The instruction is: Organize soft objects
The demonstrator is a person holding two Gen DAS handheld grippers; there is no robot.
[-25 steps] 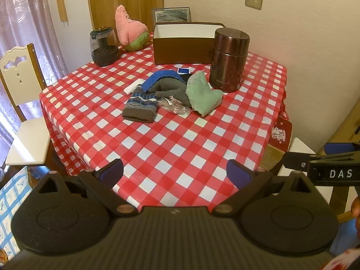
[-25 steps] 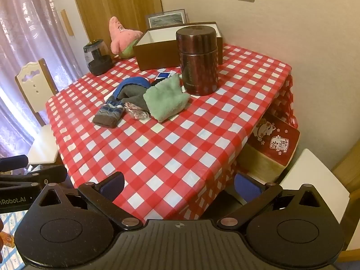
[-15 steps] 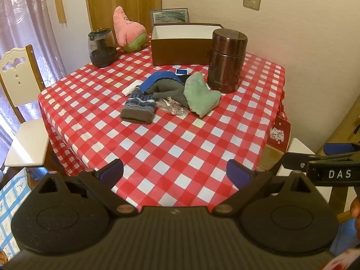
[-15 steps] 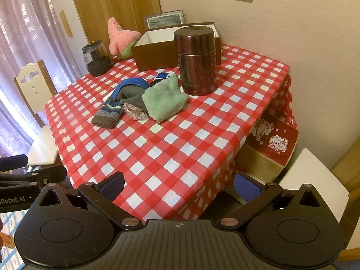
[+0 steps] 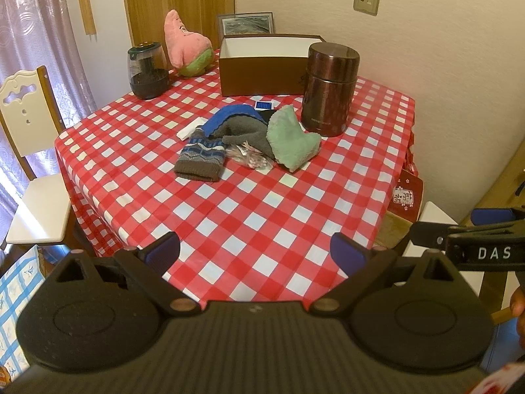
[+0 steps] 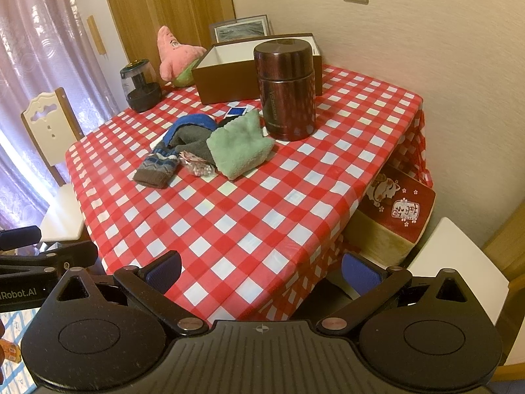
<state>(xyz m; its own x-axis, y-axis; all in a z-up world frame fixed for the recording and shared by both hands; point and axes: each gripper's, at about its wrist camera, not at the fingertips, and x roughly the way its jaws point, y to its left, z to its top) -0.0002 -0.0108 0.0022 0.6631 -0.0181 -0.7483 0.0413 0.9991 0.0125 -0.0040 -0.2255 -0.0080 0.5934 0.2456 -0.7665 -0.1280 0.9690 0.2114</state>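
Observation:
A pile of soft things lies mid-table: a green cloth (image 5: 292, 142) (image 6: 241, 146), a grey sock (image 5: 247, 131), a blue-edged sock (image 5: 226, 115) and a patterned knit sock (image 5: 201, 159) (image 6: 157, 164). A pink plush star (image 5: 185, 49) (image 6: 174, 54) leans at the back. An open brown box (image 5: 262, 65) (image 6: 229, 75) stands behind the pile. My left gripper (image 5: 256, 251) is open and empty over the table's near edge. My right gripper (image 6: 261, 267) is open and empty at the near right corner.
A brown metal canister (image 5: 329, 88) (image 6: 285, 88) stands right of the pile. A dark glass jar (image 5: 147, 72) sits back left. A crinkled packet (image 5: 249, 159) and a small blue card (image 5: 264, 105) lie by the socks. A white chair (image 5: 29, 151) stands left; a stool (image 6: 456, 266) right.
Both views have drifted slightly; the table objects appear a little further off and shifted left. Nothing on the table has moved and both grippers stay open.

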